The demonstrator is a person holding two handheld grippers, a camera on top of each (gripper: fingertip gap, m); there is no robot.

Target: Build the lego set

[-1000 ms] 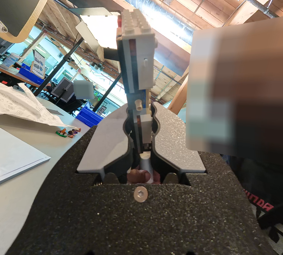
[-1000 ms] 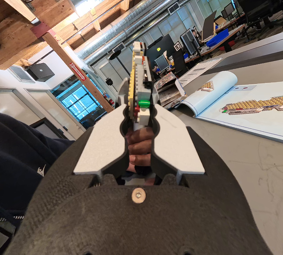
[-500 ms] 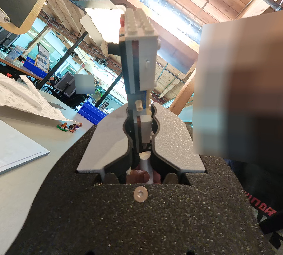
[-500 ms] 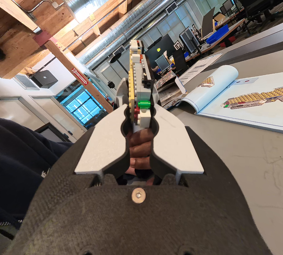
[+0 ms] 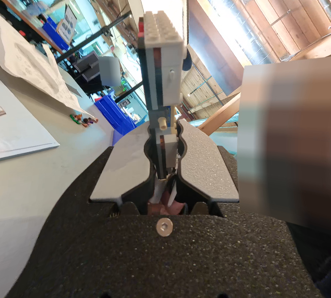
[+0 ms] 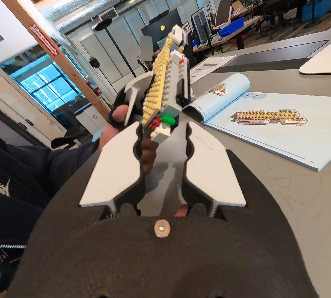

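brick model (image 6: 166, 81), long, tan-studded on top with grey sides and red, green and white pieces at its near end, is clamped in the left gripper (image 5: 164, 128) above the grey table (image 6: 268, 190); right gripper (image 6: 162, 128) gapes wide around that end, pads not pressing.

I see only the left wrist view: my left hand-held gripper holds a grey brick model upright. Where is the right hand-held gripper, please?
Observer: The right hand-held gripper is at the far end of the brick model, with its jaws open.
Operator: Does it grip that end?
Observer: No. That end lies between its fingers, with a clear gap on the right side.
Operator: Which colours are at that end?
Observer: A green piece, a red piece and a white brick; a long yellow studded plate runs along one face.
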